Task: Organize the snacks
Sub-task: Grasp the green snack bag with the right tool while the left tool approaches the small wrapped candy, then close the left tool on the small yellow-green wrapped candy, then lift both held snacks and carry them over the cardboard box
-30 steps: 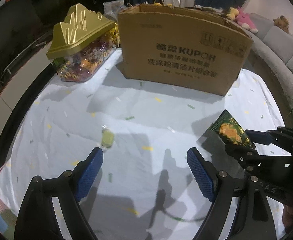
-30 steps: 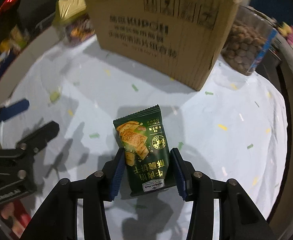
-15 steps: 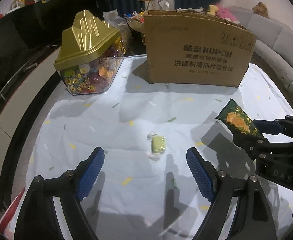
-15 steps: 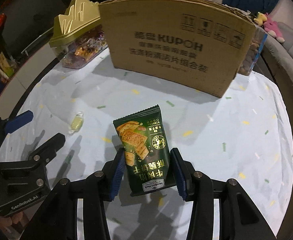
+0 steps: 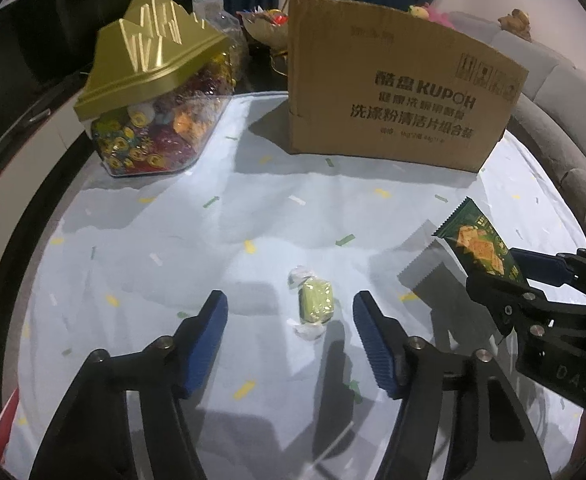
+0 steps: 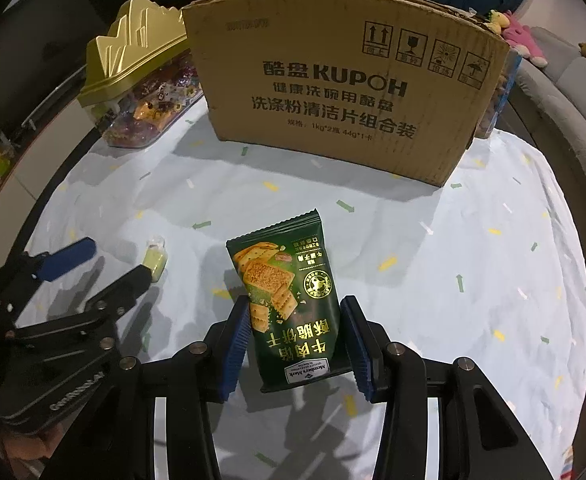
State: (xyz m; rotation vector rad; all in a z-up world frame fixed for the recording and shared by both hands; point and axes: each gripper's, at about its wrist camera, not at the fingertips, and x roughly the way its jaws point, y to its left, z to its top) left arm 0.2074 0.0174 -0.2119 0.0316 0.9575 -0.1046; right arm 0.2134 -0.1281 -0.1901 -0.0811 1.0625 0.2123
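My left gripper [image 5: 291, 312] is open, low over the white tablecloth, its blue pads either side of a small yellow-green wrapped candy [image 5: 313, 303] that lies on the cloth between them. The candy [image 6: 156, 261] and left gripper [image 6: 105, 264] also show in the right wrist view. My right gripper [image 6: 295, 320] is shut on a dark green cracker packet [image 6: 289, 292] and holds it above the cloth; the packet [image 5: 479, 242] shows at the right in the left wrist view. A brown cardboard box [image 6: 345, 92] stands at the back.
A clear candy container with a gold mountain-shaped lid [image 5: 153, 92] stands back left of the box [image 5: 397, 100]. A clear jar of brown snacks [image 6: 497, 96] sits behind the box's right end. A grey sofa [image 5: 565, 120] curves along the right.
My left gripper moved forward and lower, bringing the candy between its pads. The right gripper, still holding the packet, drew nearer the box.
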